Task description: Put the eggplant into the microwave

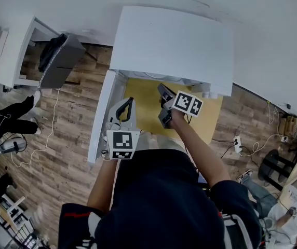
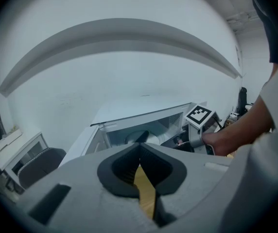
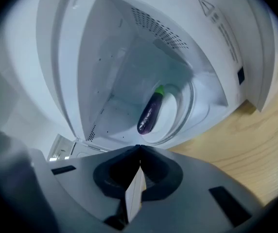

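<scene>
A purple eggplant (image 3: 149, 114) with a green stem lies on the glass turntable (image 3: 186, 106) inside the white microwave (image 3: 212, 38). My right gripper (image 3: 139, 147) is shut and empty, just outside the microwave's opening and rolled to one side. From above, the microwave (image 1: 174, 45) stands on a yellow wooden table (image 1: 143, 100) with its door (image 1: 100, 115) swung open to the left. The right gripper (image 1: 161, 90) is at the opening. My left gripper (image 1: 129, 101) is beside the open door, shut with nothing in it (image 2: 140, 145). In the left gripper view the right gripper (image 2: 199, 123) shows before the cavity.
A black chair (image 1: 60, 61) and a white desk (image 1: 13, 51) stand on the wood floor at the left. A seated person's legs (image 1: 8, 118) are at the far left. Cables and a power strip (image 1: 238, 143) lie at the right.
</scene>
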Demonstrator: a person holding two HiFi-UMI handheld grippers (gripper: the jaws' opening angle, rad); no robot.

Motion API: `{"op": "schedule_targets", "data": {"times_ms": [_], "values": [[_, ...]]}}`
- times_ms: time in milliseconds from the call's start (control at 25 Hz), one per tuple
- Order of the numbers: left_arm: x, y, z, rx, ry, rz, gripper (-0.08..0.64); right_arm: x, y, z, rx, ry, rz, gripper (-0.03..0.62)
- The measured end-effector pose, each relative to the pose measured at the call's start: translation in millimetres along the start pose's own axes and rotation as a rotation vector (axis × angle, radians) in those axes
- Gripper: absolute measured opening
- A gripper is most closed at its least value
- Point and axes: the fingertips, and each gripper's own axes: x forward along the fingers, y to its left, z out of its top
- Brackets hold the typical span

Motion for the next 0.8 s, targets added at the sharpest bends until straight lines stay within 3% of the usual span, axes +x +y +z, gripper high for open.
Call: {"op": "schedule_targets", "data": {"times_ms": [240,440,600,800], "values": [[1.9,-3.0,19.1,-0.001,-0.038,-0.017,0.014,-33.0,32.0,14.6,-0.246,0.001,0.0,0.012],[3.8,-3.3,38.8,0.011,-0.067,-0.017,0.014,-60.8,82.4,29.9,-0.493,-0.031,0.048,0.012],[3.2,0.9,64.2,0.023,-0.117,-0.024,0.014,-81.7,137.4,49.4,-0.721,-0.105,0.096,0.012],[-5.6,7.8,98.0,0.045,-0.162,-0.017,0.014,-110.2,186.2,75.4,-0.862,-0.198,0.145,0.012]]}}
